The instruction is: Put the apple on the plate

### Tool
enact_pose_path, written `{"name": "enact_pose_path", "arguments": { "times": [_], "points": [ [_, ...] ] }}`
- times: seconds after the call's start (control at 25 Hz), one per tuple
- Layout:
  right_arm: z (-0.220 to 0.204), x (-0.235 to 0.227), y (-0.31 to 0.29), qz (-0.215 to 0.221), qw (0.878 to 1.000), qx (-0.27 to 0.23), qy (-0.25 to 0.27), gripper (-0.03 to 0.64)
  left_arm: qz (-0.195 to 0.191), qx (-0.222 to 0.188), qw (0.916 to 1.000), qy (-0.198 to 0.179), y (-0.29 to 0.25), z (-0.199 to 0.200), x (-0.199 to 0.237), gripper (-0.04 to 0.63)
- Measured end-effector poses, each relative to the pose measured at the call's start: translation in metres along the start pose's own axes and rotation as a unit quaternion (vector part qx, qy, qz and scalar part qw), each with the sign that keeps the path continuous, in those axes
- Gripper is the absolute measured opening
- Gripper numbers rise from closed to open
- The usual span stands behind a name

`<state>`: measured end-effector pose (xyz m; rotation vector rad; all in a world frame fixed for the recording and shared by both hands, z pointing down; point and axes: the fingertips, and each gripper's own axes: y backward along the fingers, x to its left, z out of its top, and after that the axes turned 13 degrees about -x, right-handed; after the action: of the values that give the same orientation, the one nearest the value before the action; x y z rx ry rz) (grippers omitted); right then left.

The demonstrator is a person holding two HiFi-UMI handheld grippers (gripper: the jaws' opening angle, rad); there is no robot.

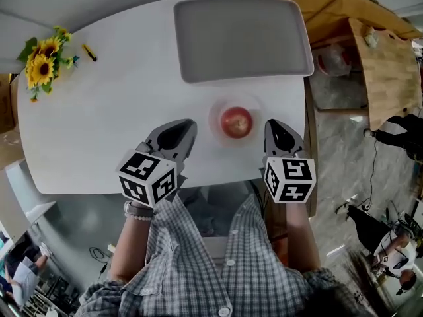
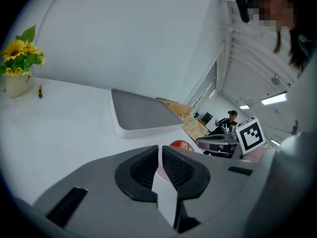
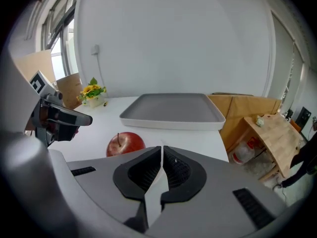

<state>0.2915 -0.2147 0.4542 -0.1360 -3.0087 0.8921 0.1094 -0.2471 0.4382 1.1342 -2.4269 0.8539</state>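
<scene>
A red apple (image 1: 236, 122) stands on a small pale round plate (image 1: 217, 109) near the front edge of the white table (image 1: 106, 117). My left gripper (image 1: 187, 125) rests just left of the plate, shut and holding nothing. To the plate's right is my right gripper (image 1: 272, 125), also shut and empty. In the left gripper view the apple (image 2: 182, 145) peeks over the closed left gripper (image 2: 159, 150), with the right gripper (image 2: 223, 144) beyond it. The right gripper view shows the apple (image 3: 125, 144) ahead and left of the closed right gripper (image 3: 162, 150).
A large grey tray (image 1: 241, 37) lies at the table's far side, behind the plate. Sunflowers in a pot (image 1: 41, 59) and a small pencil-like object (image 1: 89, 52) sit at the far left. A wooden bench (image 1: 386, 65) stands right of the table.
</scene>
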Motion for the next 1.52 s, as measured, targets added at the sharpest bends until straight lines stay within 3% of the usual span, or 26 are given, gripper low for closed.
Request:
{"name": "enact_pose_path", "arguments": {
  "times": [0.4, 0.48, 0.56, 1.0, 1.28, 1.52],
  "points": [
    [-0.043, 0.0, -0.015, 0.04, 0.997, 0.057, -0.039, 0.033, 0.028, 0.044, 0.9986, -0.006, -0.028, -0.034, 0.011, 0.012],
    [-0.05, 0.003, -0.018, 0.051, 0.995, 0.065, -0.05, 0.091, 0.024, 0.057, 0.9981, 0.003, -0.032, -0.042, 0.011, 0.066],
    [-0.055, 0.004, -0.019, 0.058, 0.994, 0.072, -0.058, 0.109, 0.021, 0.069, 0.9973, 0.01, -0.036, -0.049, 0.01, 0.089],
    [-0.064, 0.008, -0.023, 0.079, 0.986, 0.09, -0.116, 0.114, 0.029, 0.103, 0.9933, 0.043, -0.049, -0.076, 0.015, 0.092],
    [-0.065, 0.013, -0.023, 0.097, 0.985, 0.099, -0.101, 0.114, 0.029, 0.102, 0.9926, 0.058, -0.054, -0.077, 0.01, 0.091],
    [-0.066, 0.01, -0.023, 0.099, 0.979, 0.103, -0.143, 0.109, 0.047, 0.107, 0.9903, 0.075, -0.058, -0.078, 0.01, 0.091]
  ]
}}
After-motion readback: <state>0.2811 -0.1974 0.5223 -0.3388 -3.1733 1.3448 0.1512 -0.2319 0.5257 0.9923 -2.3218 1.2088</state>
